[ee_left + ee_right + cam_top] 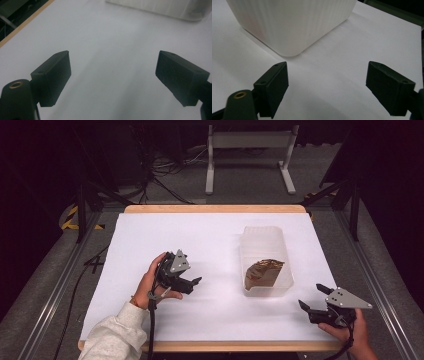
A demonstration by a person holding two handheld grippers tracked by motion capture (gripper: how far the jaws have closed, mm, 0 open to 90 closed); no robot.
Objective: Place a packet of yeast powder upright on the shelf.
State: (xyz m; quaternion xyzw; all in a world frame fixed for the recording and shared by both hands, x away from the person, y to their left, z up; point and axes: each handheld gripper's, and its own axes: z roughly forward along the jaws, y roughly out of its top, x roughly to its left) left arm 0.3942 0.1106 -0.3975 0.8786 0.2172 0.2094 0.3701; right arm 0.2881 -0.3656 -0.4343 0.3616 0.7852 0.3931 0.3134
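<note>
1. White table [150, 235]: covered edge to edge by a pale sheet, bare apart from one bin and the two grippers; wooden rim seen at the far and near edges.
2. Translucent bin [264, 240]: stood right of centre, long axis running away from the person, upright, no lid on it; seen close in the right gripper view as a ribbed, rounded corner [294, 27], and at the top edge of the left gripper view [160, 7].
3. Brown item [263, 271]: lay inside the bin, at its near end, crumpled and shiny like a foil wrapper or bag; exact kind not possible to tell. Judged already placed, so the putting-in looked done.
4. Left gripper [194, 282]: held low over the sheet, left of the bin and well apart from it, pointed toward it; jaws spread wide with nothing between them.
5. Right gripper [312, 297]: held near the front right corner of the table, just off the bin's near corner, not touching; jaws likewise parted and empty.
6. Left to do, as a judgement: little or nothing beyond drawing both hands back, unless a lid or a further item was meant to follow.
</note>
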